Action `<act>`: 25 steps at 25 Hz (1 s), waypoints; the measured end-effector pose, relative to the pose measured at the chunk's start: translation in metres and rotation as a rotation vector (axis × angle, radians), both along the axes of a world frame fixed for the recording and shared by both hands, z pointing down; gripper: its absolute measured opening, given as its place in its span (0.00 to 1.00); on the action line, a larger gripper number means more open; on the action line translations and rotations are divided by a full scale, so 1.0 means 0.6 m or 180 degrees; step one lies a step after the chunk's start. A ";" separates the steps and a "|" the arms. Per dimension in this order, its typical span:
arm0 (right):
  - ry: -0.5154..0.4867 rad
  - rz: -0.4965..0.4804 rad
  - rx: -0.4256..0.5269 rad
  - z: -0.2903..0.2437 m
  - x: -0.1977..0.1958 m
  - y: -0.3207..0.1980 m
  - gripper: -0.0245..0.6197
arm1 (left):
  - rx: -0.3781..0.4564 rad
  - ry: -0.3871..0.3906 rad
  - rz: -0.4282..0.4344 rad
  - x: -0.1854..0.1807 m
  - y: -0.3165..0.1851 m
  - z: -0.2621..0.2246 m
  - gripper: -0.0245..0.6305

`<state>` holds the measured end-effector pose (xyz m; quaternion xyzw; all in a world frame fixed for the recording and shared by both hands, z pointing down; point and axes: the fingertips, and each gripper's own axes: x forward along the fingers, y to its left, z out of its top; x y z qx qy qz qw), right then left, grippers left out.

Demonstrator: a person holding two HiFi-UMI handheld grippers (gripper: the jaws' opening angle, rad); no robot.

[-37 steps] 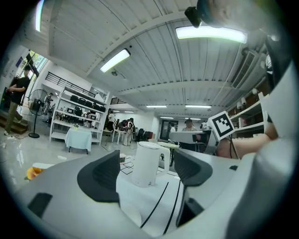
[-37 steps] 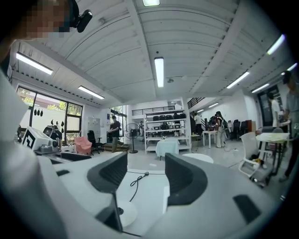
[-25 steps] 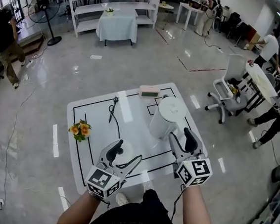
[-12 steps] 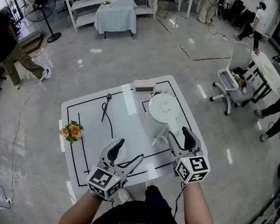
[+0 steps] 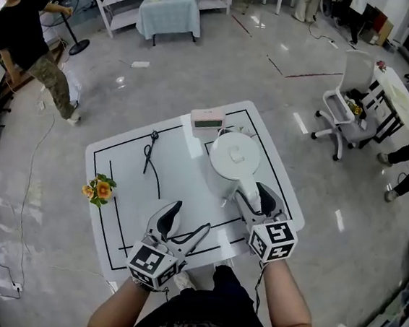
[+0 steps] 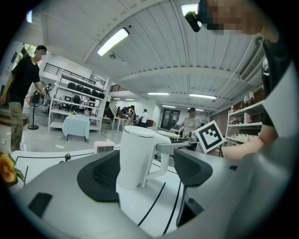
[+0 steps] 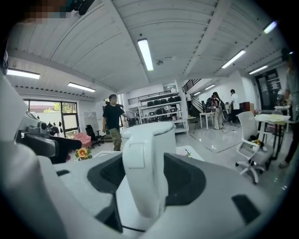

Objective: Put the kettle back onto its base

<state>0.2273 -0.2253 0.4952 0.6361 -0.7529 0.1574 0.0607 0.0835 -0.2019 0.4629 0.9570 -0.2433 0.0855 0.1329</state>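
1. Nearest, at the bottom of the head view, the left gripper (image 5: 186, 224) hovers over the table's near edge. Its jaws are spread wide with nothing between them. Its black ribbed pads (image 6: 100, 175) frame only the kettle, well beyond them.
2. Just to the right, the right gripper (image 5: 258, 200) is clamped on the kettle's handle (image 7: 144, 172). The smooth white strap fills the gap and a dark pad presses on each side of it.
3. The kettle (image 5: 231, 158) stands upright right of centre on the table. It is a rounded white cylinder of matt plastic. The lid is down, so its contents cannot be seen. Whether a base sits under it, I cannot tell.
4. The table (image 5: 181, 182) has a glossy white top marked with black lines.
5. At the table's left edge lies a small bunch of orange flowers (image 5: 98, 188). Further up, a thin black cable (image 5: 150, 148) lies well apart from the kettle.
6. On the far edge, just beyond the kettle, sits a pale pink box (image 5: 207, 121) with a display.
7. Beyond the table there is a shiny grey floor (image 5: 200, 64). A person (image 5: 28, 39) in a black top is at upper left. A cloth-draped stand (image 5: 169, 17) is at the top and a white swivel chair (image 5: 349, 102) at upper right.
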 end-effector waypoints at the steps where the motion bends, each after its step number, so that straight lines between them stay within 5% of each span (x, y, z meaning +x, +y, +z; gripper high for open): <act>1: 0.0006 -0.0011 -0.0015 0.003 0.001 -0.004 0.40 | -0.0006 -0.0002 -0.0003 0.002 -0.002 0.001 0.57; 13: 0.0241 -0.0080 -0.0050 0.010 -0.004 -0.015 0.26 | -0.0057 -0.0025 -0.0054 0.005 -0.012 0.011 0.57; 25: 0.0366 0.0028 0.0003 0.012 -0.001 -0.017 0.24 | -0.0045 0.0013 -0.0090 -0.002 -0.015 0.006 0.57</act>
